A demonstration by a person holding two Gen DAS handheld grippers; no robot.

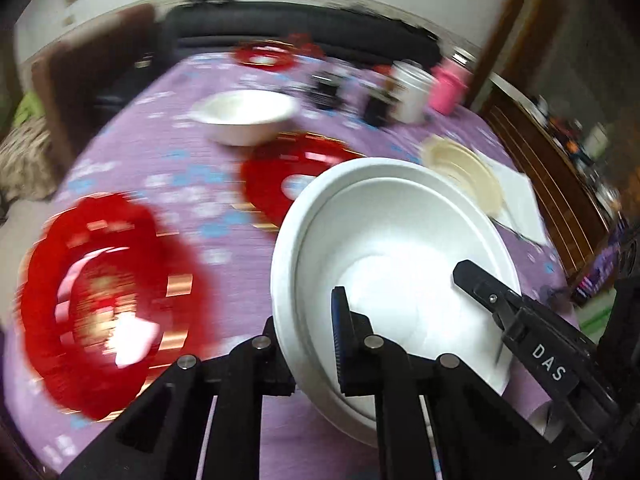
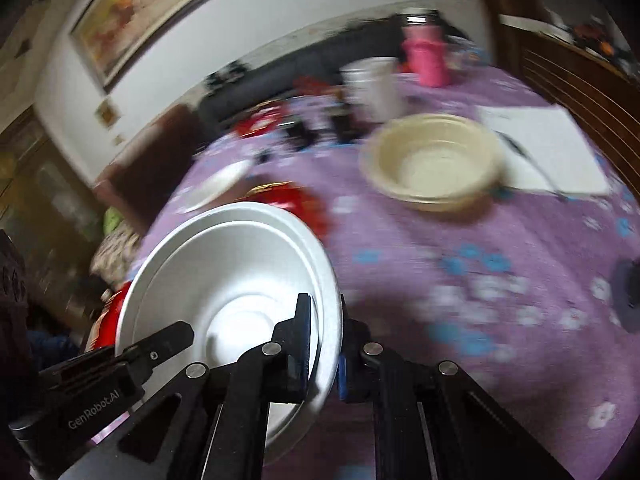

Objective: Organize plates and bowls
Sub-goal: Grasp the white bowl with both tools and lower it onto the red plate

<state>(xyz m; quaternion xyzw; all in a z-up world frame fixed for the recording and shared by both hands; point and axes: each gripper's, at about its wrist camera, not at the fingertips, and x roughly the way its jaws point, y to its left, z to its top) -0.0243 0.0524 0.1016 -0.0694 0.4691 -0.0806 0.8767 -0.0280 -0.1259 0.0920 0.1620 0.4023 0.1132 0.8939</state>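
Observation:
Both grippers hold one large white bowl (image 1: 400, 248) above the purple tablecloth. My left gripper (image 1: 308, 320) is shut on its left rim; my right gripper (image 2: 324, 320) is shut on its right rim (image 2: 232, 280). The right gripper's finger (image 1: 492, 300) shows in the left wrist view, and the left gripper's finger (image 2: 160, 344) in the right wrist view. Red plates lie at the left (image 1: 100, 304) and centre (image 1: 280, 176). A second white bowl (image 1: 246, 118) sits farther back. A cream bowl (image 2: 434, 160) stands to the right.
A pink cup (image 2: 426, 56), a white container (image 2: 372, 88) and dark bottles (image 1: 376, 104) stand at the table's far side, with another red plate (image 1: 264, 56). White paper (image 2: 548, 148) lies at the right near a wooden cabinet (image 2: 580, 76). A dark sofa (image 1: 280, 28) is behind.

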